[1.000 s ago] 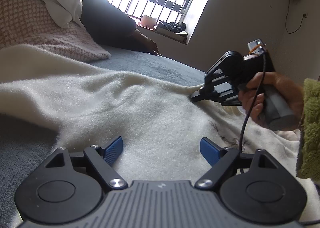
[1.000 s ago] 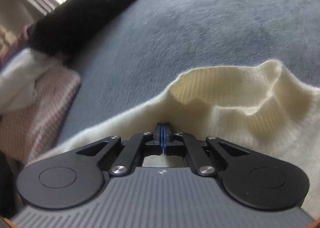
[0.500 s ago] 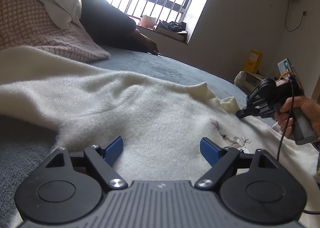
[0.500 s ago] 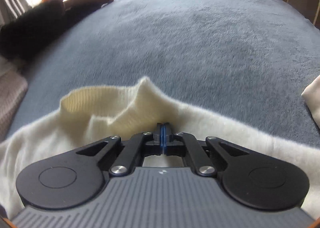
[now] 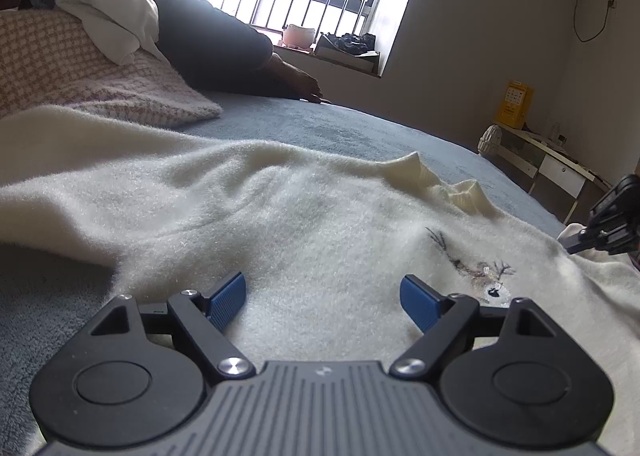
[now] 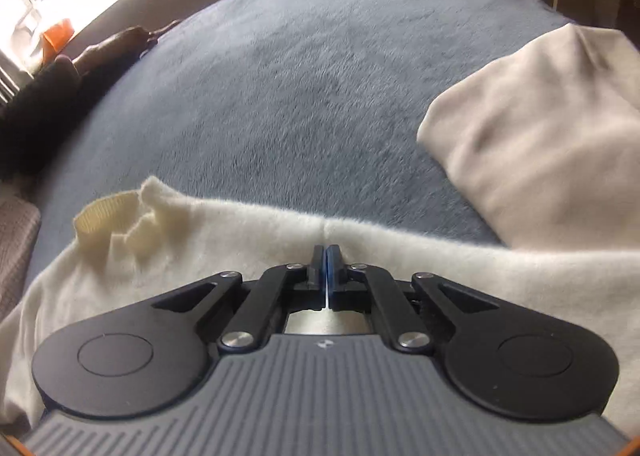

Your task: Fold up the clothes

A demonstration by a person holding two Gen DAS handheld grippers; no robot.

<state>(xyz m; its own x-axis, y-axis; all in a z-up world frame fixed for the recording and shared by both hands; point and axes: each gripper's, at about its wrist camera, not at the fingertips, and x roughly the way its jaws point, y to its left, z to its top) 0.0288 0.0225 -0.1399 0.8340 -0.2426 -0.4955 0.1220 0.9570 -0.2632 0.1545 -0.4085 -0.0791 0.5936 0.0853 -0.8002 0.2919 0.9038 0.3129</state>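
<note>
While the white fluffy sweater (image 5: 280, 224) lies spread out on the blue bed (image 5: 360, 132), not one part of it looks folded yet.

On the left side, a pink checked pillow (image 5: 80, 68) sits on the bed, just past the sweater's far edge. The left gripper (image 5: 322, 296) hangs low over the middle of the sweater, tipped a bit down, with its blue pads (image 5: 228, 298) spread wide. It holds nothing. Further right is the ribbed collar (image 5: 440, 184), then a little deer picture (image 5: 488, 276) sewn on the chest.

At the far right, the right gripper (image 6: 327, 264) points steeply down at the sweater's edge. Its pads are almost together, with only a thin crack between them, and they are just starting to open. No cloth is pinched between them that I can see. Another pale piece of clothing (image 6: 540, 136) lies on the bed just past that edge.

What could go wrong? The sweater is soft and thick. If the right gripper bites before it opens enough, it may only push the fluff away and miss the edge. If it grabs too deep, it may catch two layers and the fold will bunch up. The left gripper is over the middle, so if it closes there it could pull up a lump and make new wrinkles.
</note>
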